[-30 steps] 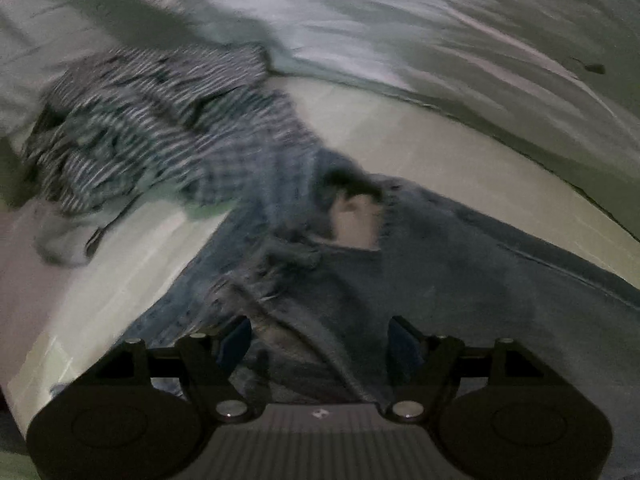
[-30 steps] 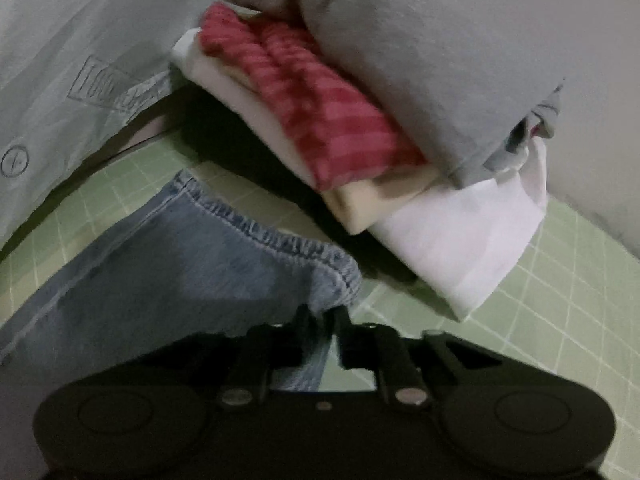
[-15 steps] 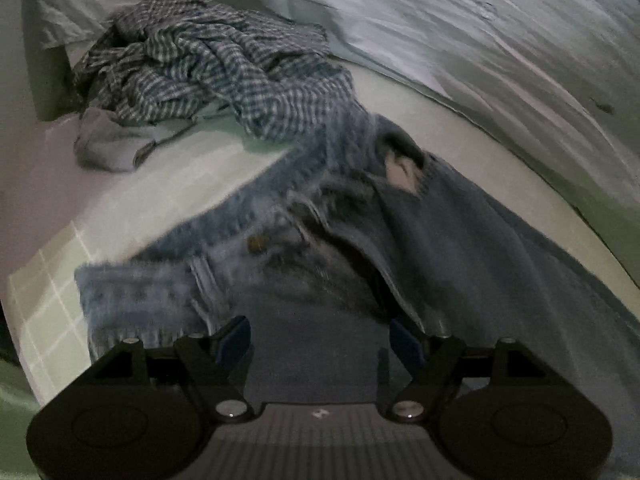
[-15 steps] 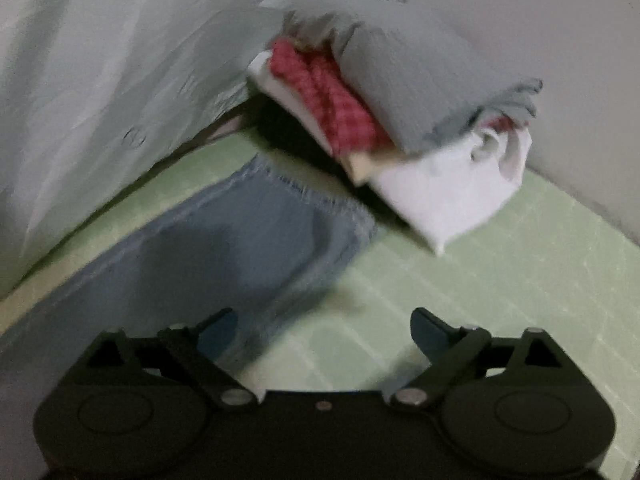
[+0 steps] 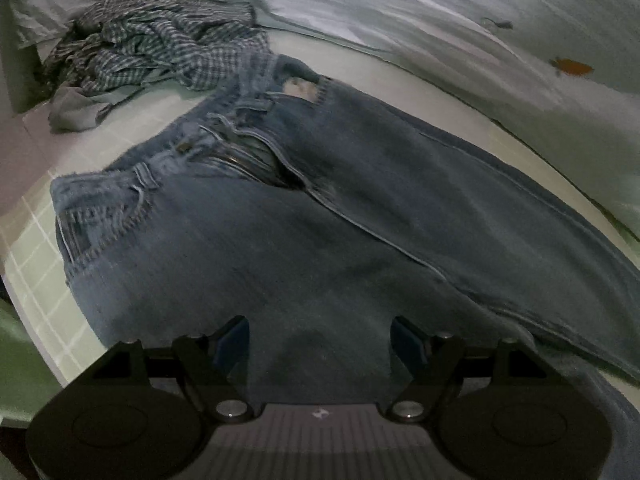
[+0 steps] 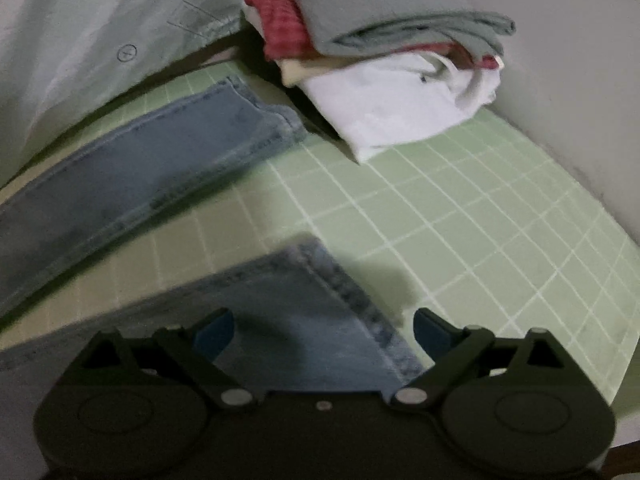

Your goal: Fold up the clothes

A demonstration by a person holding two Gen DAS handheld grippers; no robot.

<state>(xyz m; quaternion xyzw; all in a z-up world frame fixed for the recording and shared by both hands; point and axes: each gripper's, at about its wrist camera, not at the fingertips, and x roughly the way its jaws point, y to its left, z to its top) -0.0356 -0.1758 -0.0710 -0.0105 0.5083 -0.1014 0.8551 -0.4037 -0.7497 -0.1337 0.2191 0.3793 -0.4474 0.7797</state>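
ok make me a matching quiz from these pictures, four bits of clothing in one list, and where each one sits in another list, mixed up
Things:
1. jeans waistband
2. checked shirt
3. grey folded top
4. white folded garment

Places:
A. bottom of the folded pile
B. crumpled beyond the jeans
C. top of the folded pile
D. ahead of the open left tool

Pairs: 1-D, 2-B, 3-C, 4-A
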